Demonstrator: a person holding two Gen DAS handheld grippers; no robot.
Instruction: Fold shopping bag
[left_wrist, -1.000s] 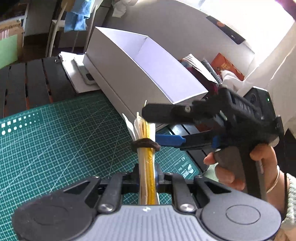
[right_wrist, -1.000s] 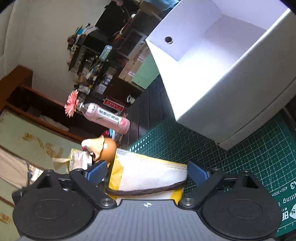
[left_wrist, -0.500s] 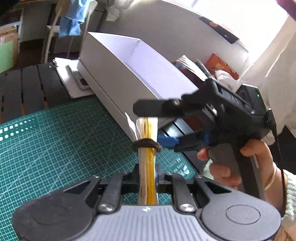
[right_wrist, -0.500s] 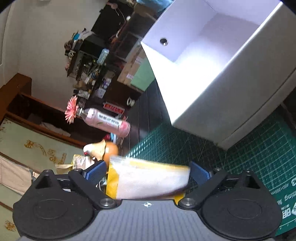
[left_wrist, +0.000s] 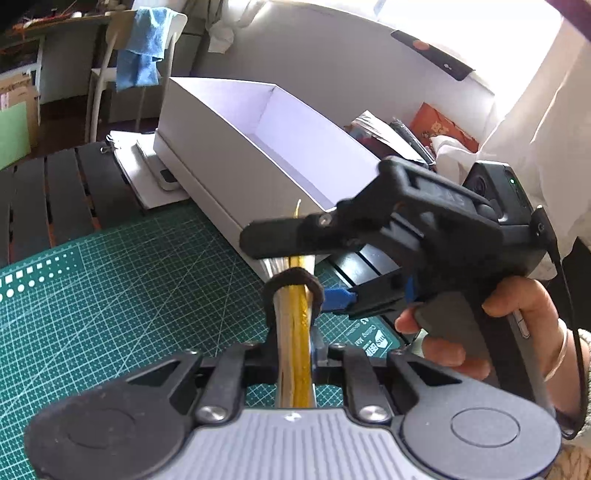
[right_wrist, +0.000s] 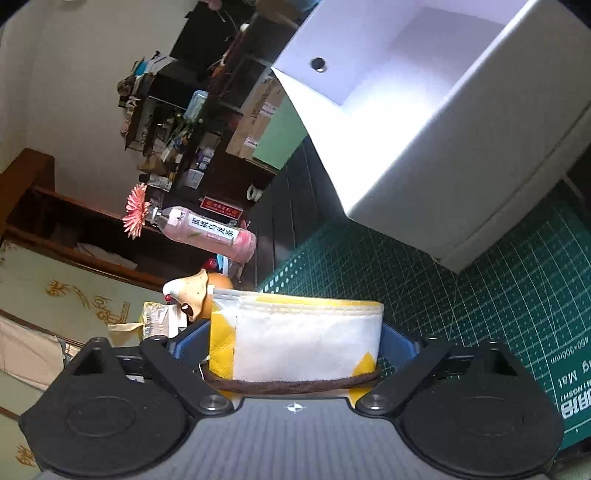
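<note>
Left wrist view: left gripper (left_wrist: 293, 354) clamps the folded white-and-yellow shopping bag (left_wrist: 293, 321) edge-on, a brown elastic band (left_wrist: 291, 280) around it — the right gripper (right_wrist: 295, 343), jaws closing, straddles the bag's width above the green cutting mat (left_wrist: 110, 295), near an open white cardboard box (left_wrist: 266, 147).

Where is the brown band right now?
In the left wrist view, the brown band wraps the folded bag, just above the left gripper, over the green mat.
</note>
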